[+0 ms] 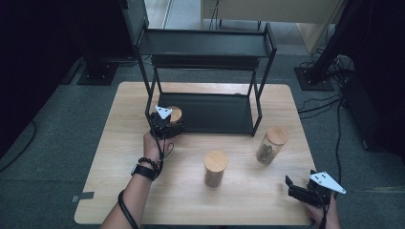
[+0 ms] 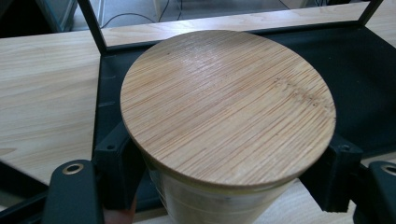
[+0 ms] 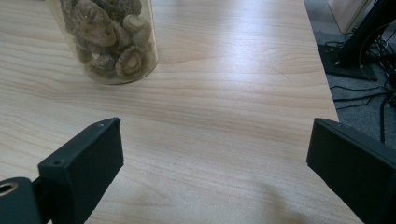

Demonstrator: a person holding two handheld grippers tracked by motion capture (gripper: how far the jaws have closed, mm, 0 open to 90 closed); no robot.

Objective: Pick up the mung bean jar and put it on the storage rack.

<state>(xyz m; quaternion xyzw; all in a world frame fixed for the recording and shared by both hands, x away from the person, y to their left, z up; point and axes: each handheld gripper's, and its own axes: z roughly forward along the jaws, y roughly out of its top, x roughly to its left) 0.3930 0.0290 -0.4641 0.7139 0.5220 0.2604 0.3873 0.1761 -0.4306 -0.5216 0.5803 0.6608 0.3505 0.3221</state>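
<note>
**Mia:** What is closest to us?

**Ben:** The right gripper, down at about 5 o'clock on the table. Its two black jaws are spread wide. They hold nothing and only bare wood lies between them.

**Mia:** What sits near it?

**Ben:** A clear jar of mushrooms stands a bit farther off, toward 3 o'clock. You can see the brown, wrinkly mushroom caps through the glass. It has a round wooden lid. A second jar with the same kind of lid stands in the middle of the table, between the two hands.

**Mia:** And the left gripper?

**Ben:** It is farther away, at about 10 o'clock. Its jaws are squeezed onto the sides of a lidded jar, one jaw on each side, just under the lid.

**Mia:** Where is that jar?

**Ben:** At the front left corner of the black rack, by its left leg and the edge of the lower shelf. I cannot tell if it is resting or lifted.

**Mia:** What does the lid look like?

**Ben:** The bamboo lid is flat and round, with thin straight lines. The rack is dark metal with thin posts, and its top shelf hangs over the lower one.
</note>
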